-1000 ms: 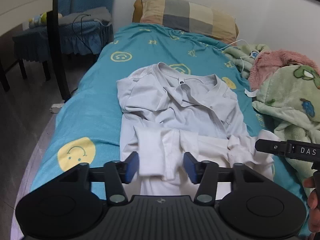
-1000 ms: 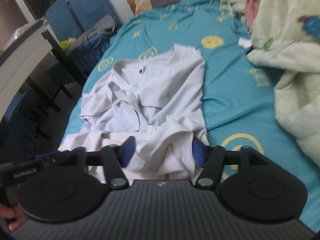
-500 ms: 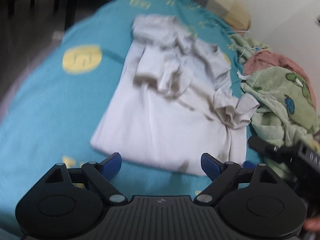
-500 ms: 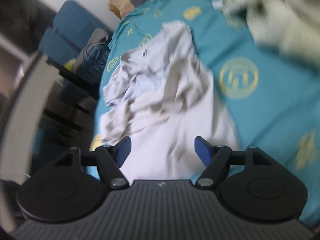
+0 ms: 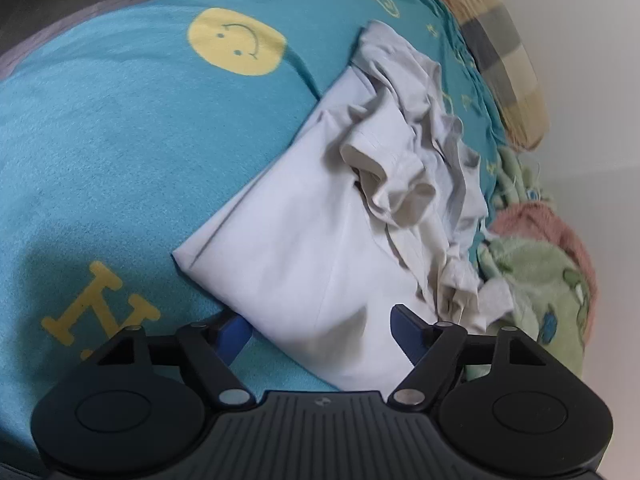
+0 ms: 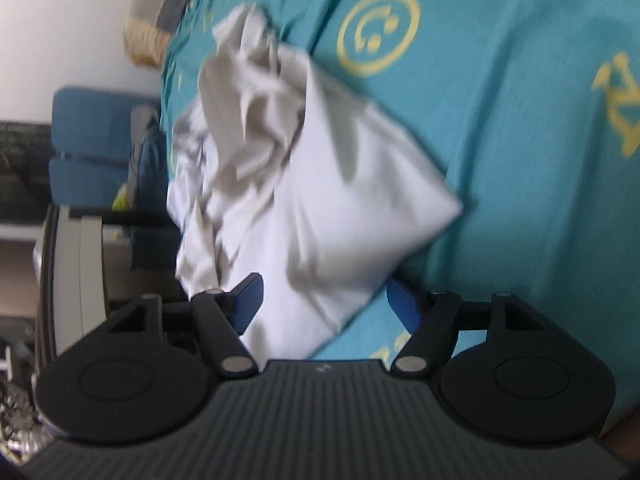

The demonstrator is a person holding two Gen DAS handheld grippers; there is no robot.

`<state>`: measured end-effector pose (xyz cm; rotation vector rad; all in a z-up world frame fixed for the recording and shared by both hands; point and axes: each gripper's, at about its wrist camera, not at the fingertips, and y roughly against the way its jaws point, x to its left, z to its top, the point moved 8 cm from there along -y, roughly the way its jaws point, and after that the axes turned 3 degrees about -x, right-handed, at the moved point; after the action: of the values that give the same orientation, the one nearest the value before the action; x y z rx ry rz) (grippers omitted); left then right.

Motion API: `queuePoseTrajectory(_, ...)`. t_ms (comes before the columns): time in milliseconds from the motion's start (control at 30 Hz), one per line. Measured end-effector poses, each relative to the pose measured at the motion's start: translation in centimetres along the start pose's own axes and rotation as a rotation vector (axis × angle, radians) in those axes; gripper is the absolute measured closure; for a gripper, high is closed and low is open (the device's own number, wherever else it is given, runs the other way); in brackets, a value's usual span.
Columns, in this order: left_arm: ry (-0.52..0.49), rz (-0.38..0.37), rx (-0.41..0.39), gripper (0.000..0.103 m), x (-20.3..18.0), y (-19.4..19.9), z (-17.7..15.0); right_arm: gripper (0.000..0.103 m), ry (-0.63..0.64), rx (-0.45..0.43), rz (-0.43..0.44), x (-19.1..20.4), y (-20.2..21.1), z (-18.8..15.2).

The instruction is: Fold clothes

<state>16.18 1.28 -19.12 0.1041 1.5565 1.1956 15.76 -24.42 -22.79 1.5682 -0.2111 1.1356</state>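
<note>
Both grippers have swung down from the sleeves to the hem of the white shirt on the teal bedsheet, left gripper and right gripper with jaws spread astride its bottom corners, apparently readying the next fold.

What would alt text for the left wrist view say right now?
The open left tongs straddle the near hem of a white shirt on a teal bedsheet, its sleeves bunched at the far end. A plaid pillow and green blanket lie beyond.
</note>
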Motion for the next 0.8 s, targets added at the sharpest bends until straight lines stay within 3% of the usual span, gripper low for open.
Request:
queuePoseTrajectory(100, 0.009, -0.002, -0.035, 0.041, 0.2, -0.1, 0.5, 0.041, -0.039, -0.053, -0.012, -0.6, 0.2, 0.9)
queuePoseTrajectory(233, 0.002, 0.010, -0.073, 0.067, 0.2, 0.0, 0.9, 0.075, -0.019, -0.072, -0.050, -1.0, 0.2, 1.4)
queuePoseTrajectory(300, 0.000, 0.010, -0.088, 0.076, 0.2, 0.2, 1.0, 0.082, -0.002, -0.080, -0.042, -0.9, 0.5, 1.8)
queuePoseTrajectory(433, -0.064, -0.010, -0.141, 0.087, -1.1, 0.8, 1.8, 0.087, 0.063, -0.109, -0.008, 0.4, 1.0, 2.6)
queuePoseTrajectory(600, -0.104, -0.027, -0.182, 0.090, -3.4, 2.6, 2.7, 0.088, 0.082, -0.145, 0.065, 3.0, 2.2, 4.0)
queuePoseTrajectory(800, -0.108, -0.083, -0.224, 0.093, -7.2, 7.7, 2.1, 0.089, 0.089, -0.208, 0.132, 5.5, 6.7, 4.3)
